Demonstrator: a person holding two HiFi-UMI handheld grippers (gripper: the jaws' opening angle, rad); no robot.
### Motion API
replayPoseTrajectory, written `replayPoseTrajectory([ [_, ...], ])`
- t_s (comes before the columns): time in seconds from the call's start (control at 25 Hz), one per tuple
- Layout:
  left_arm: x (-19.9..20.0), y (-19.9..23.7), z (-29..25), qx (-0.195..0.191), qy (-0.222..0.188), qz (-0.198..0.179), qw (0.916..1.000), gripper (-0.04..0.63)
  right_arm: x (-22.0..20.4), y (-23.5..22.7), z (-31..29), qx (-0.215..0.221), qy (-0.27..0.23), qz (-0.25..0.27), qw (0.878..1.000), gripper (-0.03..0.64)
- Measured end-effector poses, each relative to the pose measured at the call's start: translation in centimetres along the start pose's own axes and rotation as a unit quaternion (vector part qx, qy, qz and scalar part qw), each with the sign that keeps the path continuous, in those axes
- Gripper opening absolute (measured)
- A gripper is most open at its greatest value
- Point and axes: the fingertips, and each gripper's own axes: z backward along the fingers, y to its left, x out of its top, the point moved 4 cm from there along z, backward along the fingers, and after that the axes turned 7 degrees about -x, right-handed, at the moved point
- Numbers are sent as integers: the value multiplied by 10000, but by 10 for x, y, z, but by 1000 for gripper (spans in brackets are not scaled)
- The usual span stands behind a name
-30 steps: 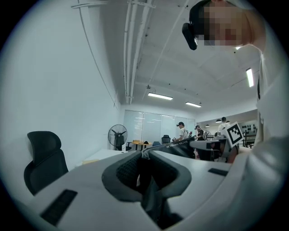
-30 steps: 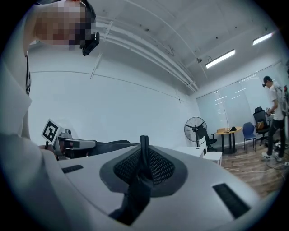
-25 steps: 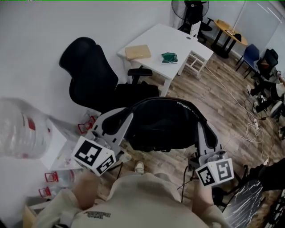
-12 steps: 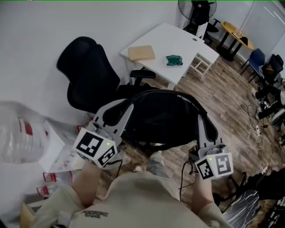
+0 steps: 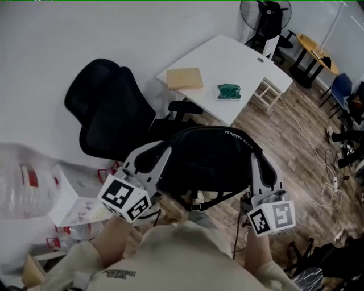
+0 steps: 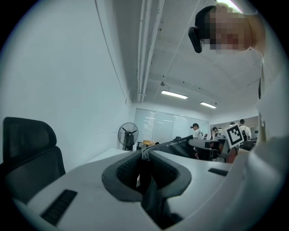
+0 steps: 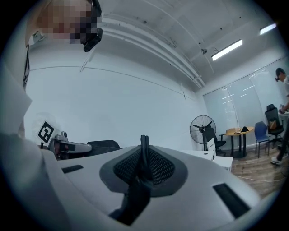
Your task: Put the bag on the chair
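A black bag [image 5: 210, 162] hangs in the air between my two grippers, above the wooden floor. My left gripper [image 5: 164, 150] is shut on the bag's left edge, with black fabric [image 6: 150, 189] pinched between its jaws. The right gripper [image 5: 257, 160] is shut on a black strap [image 7: 141, 178] at the bag's right side. The black office chair [image 5: 114, 113] stands just beyond the bag, to the left, against the white wall. It shows at the left edge of the left gripper view as well, chair [image 6: 27, 153].
A white table [image 5: 244, 62] beyond the chair carries a cardboard box [image 5: 183, 78] and a green item [image 5: 229, 91]. A fan [image 5: 264, 14] stands behind it. Clear plastic bags [image 5: 23, 182] and boxes lie at the left. Cables [image 5: 330, 193] trail over the floor at right.
The person has stepped forward, and the chair and table have slid left in the head view. Both grippers keep the same hold on the bag.
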Motion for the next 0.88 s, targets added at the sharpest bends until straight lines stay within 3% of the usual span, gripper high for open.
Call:
replayPoseTrajectory([
  [0.4, -3, 56, -77, 803, 164, -45, 9966, 64, -16, -55, -108, 737, 230, -123, 9969, 60],
  [0.6, 5, 94, -101, 1330, 194, -236, 9906, 64, -24, -63, -165, 1309, 125, -39, 9913, 60],
  [0.88, 8, 137, -122, 1858, 364, -537, 9804, 64, -48, -67, -230, 1746, 253, -304, 9838, 60],
])
